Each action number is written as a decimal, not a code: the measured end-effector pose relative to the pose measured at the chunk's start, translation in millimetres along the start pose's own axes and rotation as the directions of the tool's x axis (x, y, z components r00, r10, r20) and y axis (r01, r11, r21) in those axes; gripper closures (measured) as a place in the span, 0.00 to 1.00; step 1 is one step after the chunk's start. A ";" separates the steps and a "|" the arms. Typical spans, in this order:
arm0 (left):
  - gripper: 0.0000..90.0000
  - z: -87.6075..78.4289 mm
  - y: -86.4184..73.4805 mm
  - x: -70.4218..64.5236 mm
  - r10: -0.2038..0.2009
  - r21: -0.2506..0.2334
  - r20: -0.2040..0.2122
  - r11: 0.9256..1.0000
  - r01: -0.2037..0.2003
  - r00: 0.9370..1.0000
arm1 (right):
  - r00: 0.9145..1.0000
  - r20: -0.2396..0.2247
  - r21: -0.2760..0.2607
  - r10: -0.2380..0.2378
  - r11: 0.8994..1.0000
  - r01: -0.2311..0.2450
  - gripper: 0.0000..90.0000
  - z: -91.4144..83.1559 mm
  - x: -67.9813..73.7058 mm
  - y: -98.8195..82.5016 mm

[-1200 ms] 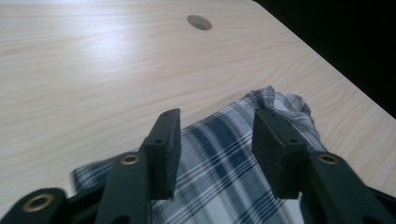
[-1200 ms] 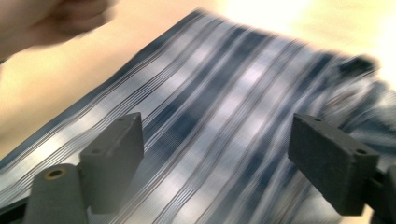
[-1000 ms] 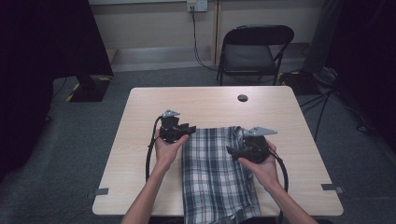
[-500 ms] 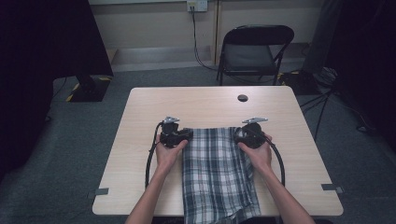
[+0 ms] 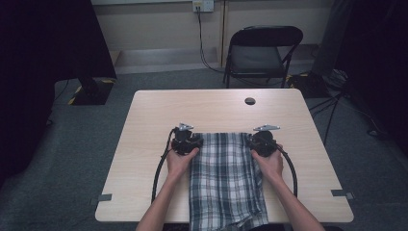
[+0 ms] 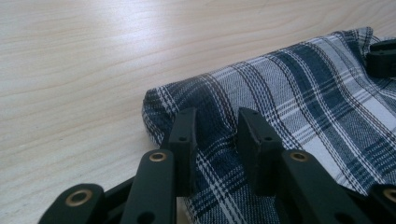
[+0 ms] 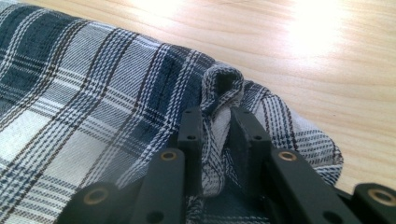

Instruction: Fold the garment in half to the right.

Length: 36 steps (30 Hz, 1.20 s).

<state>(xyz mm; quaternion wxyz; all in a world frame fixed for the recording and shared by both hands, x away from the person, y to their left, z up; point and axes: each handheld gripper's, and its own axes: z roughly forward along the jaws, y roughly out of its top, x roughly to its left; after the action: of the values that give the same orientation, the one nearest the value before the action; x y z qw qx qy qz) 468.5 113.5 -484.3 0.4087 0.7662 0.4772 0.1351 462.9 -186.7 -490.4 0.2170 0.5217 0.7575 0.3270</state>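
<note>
A blue and white plaid cloth [image 5: 223,178] lies flat on the wooden table [image 5: 144,144] and hangs over its near edge. My left gripper [image 5: 194,143] is at the cloth's far left corner. In the left gripper view its jaws [image 6: 217,135] have just been closing and pinch a raised ridge of the cloth [image 6: 303,102]. My right gripper [image 5: 255,143] is at the far right corner. Its jaws [image 7: 217,133] have just been closing too, and a fold of cloth [image 7: 93,84] stands up squeezed between them.
A dark round hole [image 5: 249,101] sits in the tabletop beyond the cloth. A black folding chair [image 5: 264,53] stands behind the table. Bare wood lies left, right and beyond the cloth. Cables trail from both grippers along the forearms.
The right gripper has moved out to the cloth's far right corner and down onto it. The left gripper has sunk onto the left corner. Both pairs of jaws have narrowed on cloth.
</note>
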 end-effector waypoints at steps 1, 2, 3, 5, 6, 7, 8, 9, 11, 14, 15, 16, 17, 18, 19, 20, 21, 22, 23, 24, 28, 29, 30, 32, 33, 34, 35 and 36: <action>0.76 1.7 -0.6 -0.9 0.009 0.000 -0.005 1.000 -0.009 1.000 | 1.000 0.002 -0.001 -0.005 1.000 0.005 0.84 0.0 0.0 -0.8; 0.76 3.0 -1.1 -0.7 0.010 0.003 -0.005 1.000 -0.010 1.000 | 1.000 0.001 -0.002 -0.007 1.000 0.007 0.84 0.0 -0.4 -1.0; 0.77 4.3 -1.3 -0.2 0.002 -0.001 -0.002 1.000 -0.002 1.000 | 1.000 -0.002 -0.003 -0.005 1.000 0.005 0.84 0.6 -1.2 -1.1; 0.77 6.8 -1.2 1.3 -0.005 -0.007 -0.006 1.000 0.005 1.000 | 1.000 -0.006 -0.009 0.011 1.000 -0.011 0.84 2.7 -3.4 -0.7; 0.77 8.0 -1.3 1.4 -0.006 -0.012 -0.010 1.000 0.006 1.000 | 1.000 -0.009 -0.013 0.017 1.000 -0.018 0.84 3.7 -4.3 -0.3; 0.77 9.2 -1.4 1.4 -0.003 -0.015 -0.014 1.000 0.002 1.000 | 1.000 -0.010 -0.015 0.018 1.000 -0.018 0.84 4.6 -5.0 0.2; 0.77 10.2 -1.7 1.6 0.001 -0.017 -0.015 1.000 -0.002 1.000 | 1.000 -0.011 -0.014 0.019 1.000 -0.019 0.84 5.3 -5.6 0.8; 0.77 11.1 -2.0 2.1 0.003 -0.018 -0.014 1.000 -0.003 1.000 | 1.000 -0.013 -0.015 0.017 1.000 -0.017 0.84 6.0 -6.4 1.4; 0.78 11.5 -2.3 5.8 -0.022 -0.021 0.006 1.000 0.022 1.000 | 1.000 -0.024 -0.015 0.019 1.000 -0.020 0.84 6.8 -8.6 2.0; 0.78 13.2 -2.3 7.5 -0.016 -0.024 0.003 1.000 0.016 1.000 | 0.999 -0.027 -0.013 0.018 1.000 -0.018 0.84 7.8 -9.8 3.0; 0.78 14.1 -1.9 6.8 -0.009 -0.027 -0.007 1.000 0.009 1.000 | 0.999 -0.029 -0.014 0.019 1.000 -0.020 0.84 8.6 -10.2 3.6; 0.78 15.2 -1.4 6.4 -0.007 -0.028 -0.014 1.000 0.007 1.000 | 0.999 -0.029 -0.016 0.026 1.000 -0.027 0.84 9.5 -10.5 4.2; 0.78 16.1 -0.9 6.5 -0.008 -0.030 -0.019 1.000 0.008 1.000 | 0.999 -0.027 -0.019 0.026 0.999 -0.027 0.84 10.7 -10.9 4.9; 0.78 17.0 -0.6 7.0 -0.011 -0.033 -0.018 0.999 0.011 1.000 | 0.999 -0.028 -0.018 0.030 0.999 -0.031 0.84 11.5 -11.2 5.8; 0.78 17.4 -0.2 8.1 -0.013 -0.034 -0.016 0.999 0.012 1.000 | 0.999 -0.029 -0.016 0.031 0.999 -0.032 0.84 12.5 -11.9 7.1; 0.78 17.7 0.1 9.6 -0.016 -0.035 -0.012 0.999 0.016 1.000 | 0.999 -0.032 -0.011 0.032 0.999 -0.033 0.84 13.5 -12.6 8.7; 0.78 17.9 0.7 10.6 -0.021 -0.033 -0.008 0.999 0.020 1.000 | 0.999 -0.035 -0.008 0.034 0.999 -0.034 0.84 14.3 -13.3 9.9; 0.78 17.7 2.6 11.2 -0.021 -0.021 -0.008 1.000 0.021 1.000 | 0.999 -0.036 -0.008 0.031 0.999 -0.032 0.83 15.0 -13.4 10.6; 0.78 17.3 4.7 11.2 -0.030 -0.013 -0.008 0.999 0.030 1.000 | 0.999 -0.037 -0.011 0.024 1.000 -0.024 0.82 15.5 -13.6 10.9; 0.77 16.5 6.2 10.8 -0.029 -0.009 -0.009 1.000 0.029 1.000 | 0.999 -0.039 -0.013 0.021 1.000 -0.022 0.80 15.7 -14.2 11.0; 0.69 8.6 8.6 11.5 -0.035 -0.022 0.027 0.999 0.036 0.999 | 0.996 -0.067 -0.016 0.060 0.998 -0.061 0.64 12.0 -21.1 9.5; 0.67 5.2 9.0 11.6 -0.035 -0.029 0.029 0.999 0.036 0.999 | 0.995 -0.074 -0.019 0.061 0.998 -0.062 0.60 9.6 -22.3 8.7; 0.63 1.8 9.5 12.0 -0.052 -0.039 0.042 0.998 0.054 0.998 | 0.996 -0.071 -0.021 0.058 0.998 -0.059 0.57 6.9 -22.5 8.3; 0.56 -6.0 10.9 13.1 -0.063 -0.052 0.072 0.996 0.067 0.995 | 0.996 -0.066 -0.027 0.052 0.998 -0.054 0.48 0.1 -22.5 9.0; 0.55 -9.3 11.4 12.1 -0.060 -0.059 0.074 0.996 0.064 0.995 | 0.996 -0.066 -0.033 0.052 0.998 -0.054 0.45 -3.9 -22.4 9.7; 0.54 -12.6 11.9 11.0 -0.053 -0.056 0.074 0.997 0.057 0.996 | 0.996 -0.068 -0.039 0.048 0.998 -0.051 0.43 -8.2 -21.9 10.5; 0.54 -15.8 12.3 9.8 -0.047 -0.052 0.082 0.997 0.052 0.996 | 0.997 -0.066 -0.045 0.042 0.998 -0.045 0.39 -12.7 -21.1 11.1; 0.56 -19.3 12.6 8.3 -0.036 -0.050 0.086 0.998 0.041 0.996 | 0.997 -0.067 -0.049 0.036 0.998 -0.039 0.36 -17.5 -19.9 12.0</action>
<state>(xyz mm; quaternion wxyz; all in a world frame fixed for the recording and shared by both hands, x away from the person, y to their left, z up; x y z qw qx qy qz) 469.0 127.4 -464.1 0.4507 0.7511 0.4704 0.1069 466.2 -207.1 -469.9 0.1988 0.5191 0.7458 0.3671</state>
